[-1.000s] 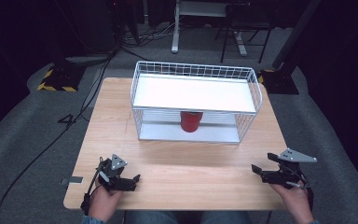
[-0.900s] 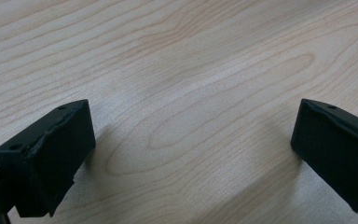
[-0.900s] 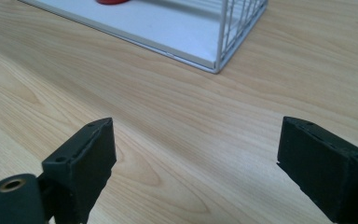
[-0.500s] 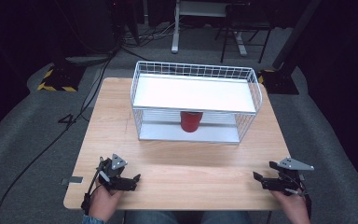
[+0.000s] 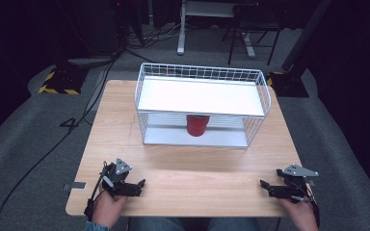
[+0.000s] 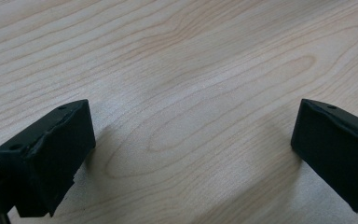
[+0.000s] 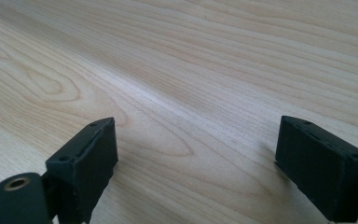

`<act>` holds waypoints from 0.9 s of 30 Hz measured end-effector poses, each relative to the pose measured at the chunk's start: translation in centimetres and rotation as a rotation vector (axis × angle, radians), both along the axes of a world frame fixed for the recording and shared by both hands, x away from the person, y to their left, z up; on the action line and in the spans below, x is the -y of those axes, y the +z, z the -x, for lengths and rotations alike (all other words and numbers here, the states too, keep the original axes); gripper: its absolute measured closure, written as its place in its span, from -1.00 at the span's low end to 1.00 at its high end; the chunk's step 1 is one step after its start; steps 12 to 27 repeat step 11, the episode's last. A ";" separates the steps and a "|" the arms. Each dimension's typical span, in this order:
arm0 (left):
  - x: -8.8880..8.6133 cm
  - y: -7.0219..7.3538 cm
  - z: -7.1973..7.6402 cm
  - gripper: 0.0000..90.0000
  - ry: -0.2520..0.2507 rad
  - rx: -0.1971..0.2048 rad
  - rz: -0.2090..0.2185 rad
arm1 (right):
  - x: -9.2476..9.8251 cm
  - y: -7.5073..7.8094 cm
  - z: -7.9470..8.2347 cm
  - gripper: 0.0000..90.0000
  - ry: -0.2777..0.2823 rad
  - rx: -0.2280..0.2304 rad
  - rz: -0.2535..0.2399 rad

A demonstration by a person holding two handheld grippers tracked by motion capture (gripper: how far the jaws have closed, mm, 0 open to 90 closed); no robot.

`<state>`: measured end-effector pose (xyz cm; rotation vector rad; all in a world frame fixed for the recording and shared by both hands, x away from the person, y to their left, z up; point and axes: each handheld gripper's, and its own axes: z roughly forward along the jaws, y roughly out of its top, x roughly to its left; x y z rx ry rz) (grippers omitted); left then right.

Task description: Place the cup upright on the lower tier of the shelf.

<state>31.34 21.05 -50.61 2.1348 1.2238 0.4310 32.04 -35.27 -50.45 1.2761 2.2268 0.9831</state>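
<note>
Bare wooden table (image 5: pixel 192 173) stretches between left gripper (image 5: pixel 137 185) and right gripper (image 5: pixel 265 186); farther back, a wire basket (image 5: pixel 265 103) walls in the red cup (image 5: pixel 197 125) beneath its white shelf (image 5: pixel 200 96).

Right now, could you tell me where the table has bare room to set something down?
Free: the wood strip between the left gripper and right gripper, up to the wire basket. Also left of the basket. Crowded: the far middle, where the basket holds the red cup.
</note>
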 end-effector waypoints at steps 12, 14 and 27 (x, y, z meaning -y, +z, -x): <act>0.1 0.0 -0.1 -1.00 -0.001 0.005 0.000 | -0.1 -0.1 0.0 -0.74 0.015 0.001 0.013; 0.1 0.0 -0.1 -1.00 -0.001 0.005 0.000 | -0.1 -0.1 0.0 -0.74 0.015 0.001 0.013; 0.1 0.0 -0.1 -1.00 -0.001 0.005 0.000 | -0.1 -0.1 0.0 -0.74 0.015 0.001 0.013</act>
